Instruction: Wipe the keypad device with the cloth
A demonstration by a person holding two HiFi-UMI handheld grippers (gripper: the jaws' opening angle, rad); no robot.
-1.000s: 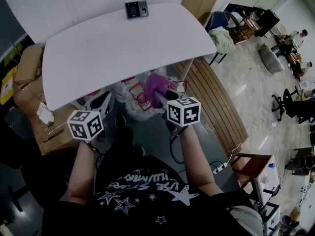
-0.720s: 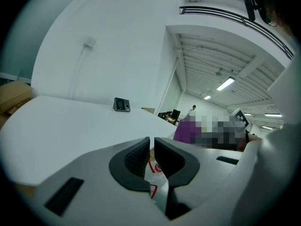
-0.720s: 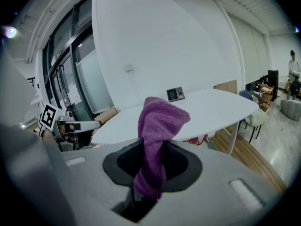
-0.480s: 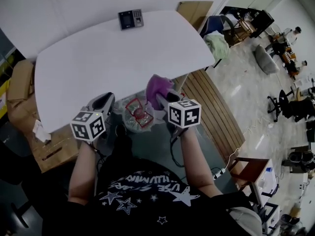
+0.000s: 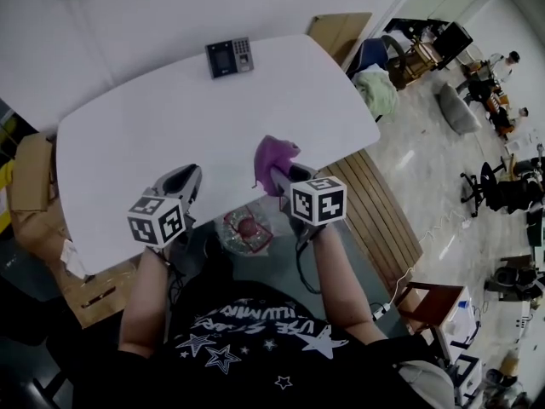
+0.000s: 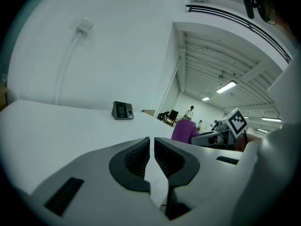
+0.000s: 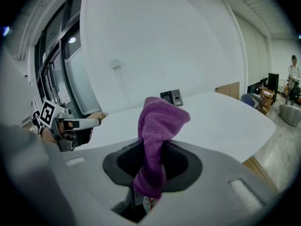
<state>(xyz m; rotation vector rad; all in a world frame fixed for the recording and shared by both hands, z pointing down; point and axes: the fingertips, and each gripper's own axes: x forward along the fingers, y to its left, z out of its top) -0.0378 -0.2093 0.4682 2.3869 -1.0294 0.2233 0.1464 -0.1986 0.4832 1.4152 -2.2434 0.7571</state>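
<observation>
The dark keypad device [image 5: 228, 58] stands at the far edge of the white table [image 5: 128, 126], well ahead of both grippers. It also shows small in the left gripper view [image 6: 122, 110] and the right gripper view [image 7: 173, 97]. My right gripper [image 5: 281, 174] hovers over the table's near edge, shut on a purple cloth [image 5: 274, 156] that sticks up from its jaws [image 7: 159, 126]. My left gripper [image 5: 182, 177] is beside it on the left, jaws together with nothing between them [image 6: 151, 147]. The cloth [image 6: 184, 131] is visible to its right.
Cardboard boxes [image 5: 32, 173] sit left of the table and a brown box [image 5: 341, 25] behind its far right corner. A chair with a green cloth [image 5: 379, 82] and a slatted wooden panel [image 5: 379, 203] are on the right. A plastic bag [image 5: 245, 228] lies under the near edge.
Both grippers have moved forward from below the table's near edge to over it. The purple cloth has stayed held in the right gripper.
</observation>
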